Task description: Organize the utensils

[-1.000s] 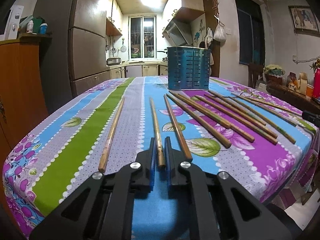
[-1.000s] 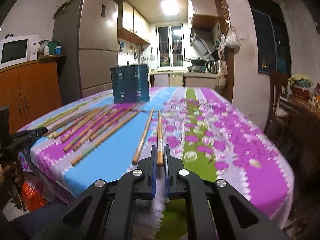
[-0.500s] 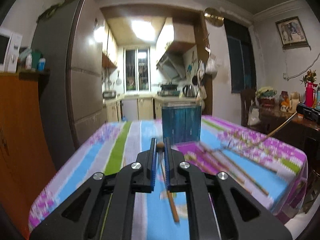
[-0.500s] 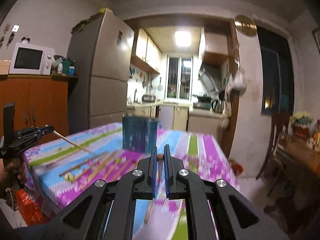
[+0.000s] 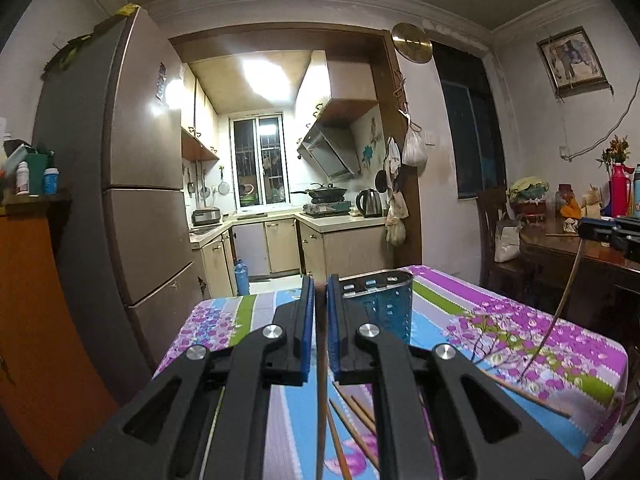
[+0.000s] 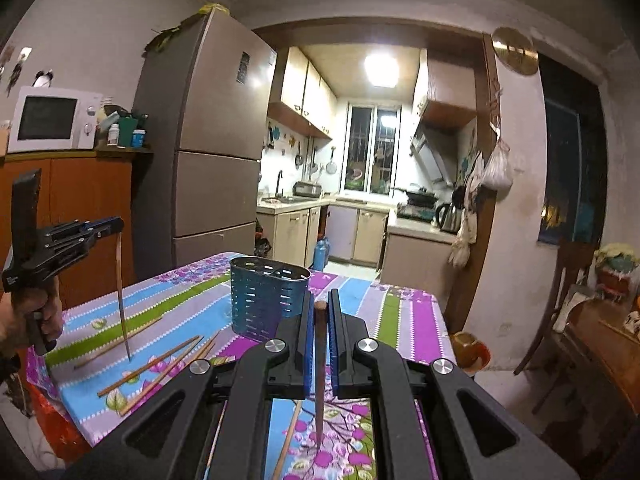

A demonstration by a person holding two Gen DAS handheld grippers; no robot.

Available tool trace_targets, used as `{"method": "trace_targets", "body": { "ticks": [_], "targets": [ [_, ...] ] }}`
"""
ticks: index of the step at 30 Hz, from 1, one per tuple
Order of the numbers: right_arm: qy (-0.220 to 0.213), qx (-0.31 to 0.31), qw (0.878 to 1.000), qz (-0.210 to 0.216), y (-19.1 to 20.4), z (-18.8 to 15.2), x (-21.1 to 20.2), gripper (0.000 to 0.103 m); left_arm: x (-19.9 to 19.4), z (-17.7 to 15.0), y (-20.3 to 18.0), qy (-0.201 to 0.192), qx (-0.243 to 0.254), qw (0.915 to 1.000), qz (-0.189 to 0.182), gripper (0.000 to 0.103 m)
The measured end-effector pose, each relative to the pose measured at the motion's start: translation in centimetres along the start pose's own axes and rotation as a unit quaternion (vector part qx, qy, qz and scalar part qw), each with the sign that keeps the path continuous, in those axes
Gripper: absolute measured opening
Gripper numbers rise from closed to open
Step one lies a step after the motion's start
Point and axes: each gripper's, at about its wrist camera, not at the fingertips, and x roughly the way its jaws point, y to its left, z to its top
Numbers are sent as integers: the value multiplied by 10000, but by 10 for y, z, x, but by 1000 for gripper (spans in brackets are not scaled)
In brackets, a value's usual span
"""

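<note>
With a wooden chopstick pinched in each of them, the left gripper and the right gripper hang above a dining table draped in a striped floral cloth, a kitchen doorway beyond. Each pair of blue-padded jaws stands nearly closed on the thick top end of its stick: the left chopstick drops almost straight down between the jaws, its tip clear of the cloth, as the right wrist view shows; the right chopstick does likewise, its point low over the purple blossoms, though whether it touches the cloth cannot be told. A perforated blue utensil holder stands upright on the table ahead of both tools, its mouth open and, from what shows, nothing standing in it. More loose chopsticks lie scattered flat on the cloth before it.

The step in hand appears to be carrying both sticks to the holder. Doing it well likely means keeping each stick near vertical and bringing its tip above the rim before moving across, since a low tip could strike the thin wall and tip the light holder over. Each grip sits at the very top, so the sticks may swing; a slow, level carry should help. Dropping them one at a time, tip inside the mouth before the jaws part, seems the safer course, with the two tools kept from crowding each other over the opening.
</note>
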Motion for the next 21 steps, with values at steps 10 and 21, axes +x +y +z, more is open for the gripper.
{"method": "trace_targets", "body": {
  "ticks": [10, 21],
  "targets": [
    [82, 320, 9993, 148, -14, 45, 38, 8, 17, 27, 17, -14, -202, 9998, -55, 6],
    [4, 332, 9992, 206, -18, 43, 28, 8, 96, -15, 2, 1729, 313, 9793, -1007, 22]
  ]
}}
